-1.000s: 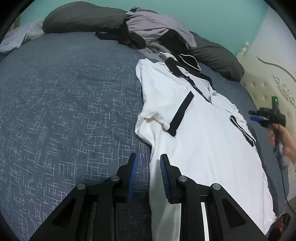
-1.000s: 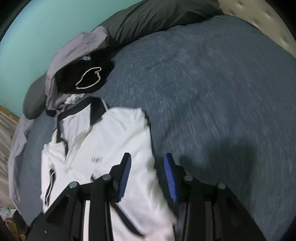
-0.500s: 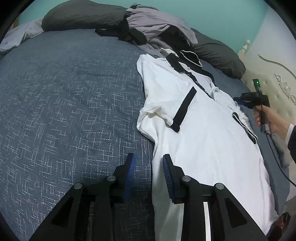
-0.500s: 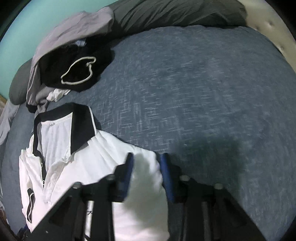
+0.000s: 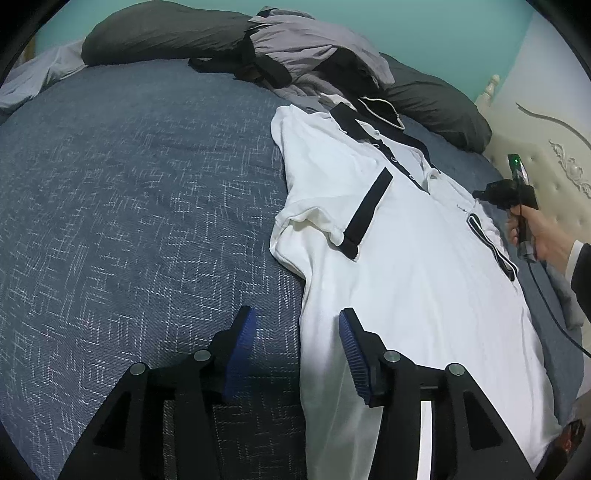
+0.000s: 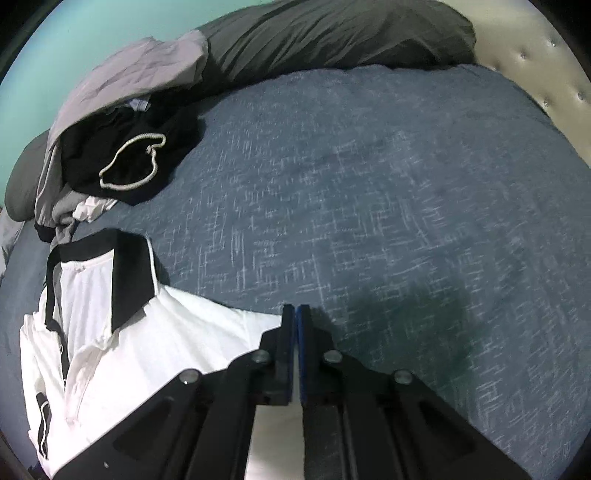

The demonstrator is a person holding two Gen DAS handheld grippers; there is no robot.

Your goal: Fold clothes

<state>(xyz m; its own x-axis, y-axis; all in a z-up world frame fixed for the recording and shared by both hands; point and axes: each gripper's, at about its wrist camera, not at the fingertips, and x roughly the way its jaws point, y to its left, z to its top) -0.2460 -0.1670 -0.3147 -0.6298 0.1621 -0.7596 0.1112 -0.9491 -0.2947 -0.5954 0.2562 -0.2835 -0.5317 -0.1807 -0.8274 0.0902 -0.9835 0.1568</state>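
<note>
Nearest in the left wrist view: left tool (image 5: 297, 341), jaws opening, blue pads apart, straddling the side edge of the white polo shirt (image 5: 406, 266) without pressing on it; one pad over bare bedspread (image 5: 129, 221), the other over white cloth. Nearest in the right wrist view: right tool (image 6: 295, 325), jaws closed tight, pads together at the shoulder edge of the white polo shirt (image 6: 147, 350); looks pinched on that edge, though the cloth between the pads is hidden.

Just beyond: shirt spread flat on the blue-grey bedspread (image 6: 406, 221), front up, black collar (image 6: 129, 273) and black button placket (image 5: 399, 162) pointing away. One short sleeve folded inward over the chest, its black cuff band (image 5: 365, 210) lying diagonally. Other sleeve's black-and-white trim (image 5: 491, 247) near the far side of the shirt, close to the person's hand (image 5: 543, 232) gripping the right tool's handle, dark sleeve at the wrist, cable trailing down.

Farther off: heap of grey and black clothes (image 5: 306, 51) just past the collar, including a black garment with a white drawstring (image 6: 129, 166). Behind that: dark grey pillows (image 6: 332, 33), cream tufted headboard (image 6: 546, 66) to one side, teal wall (image 5: 424, 22) at the back.
</note>
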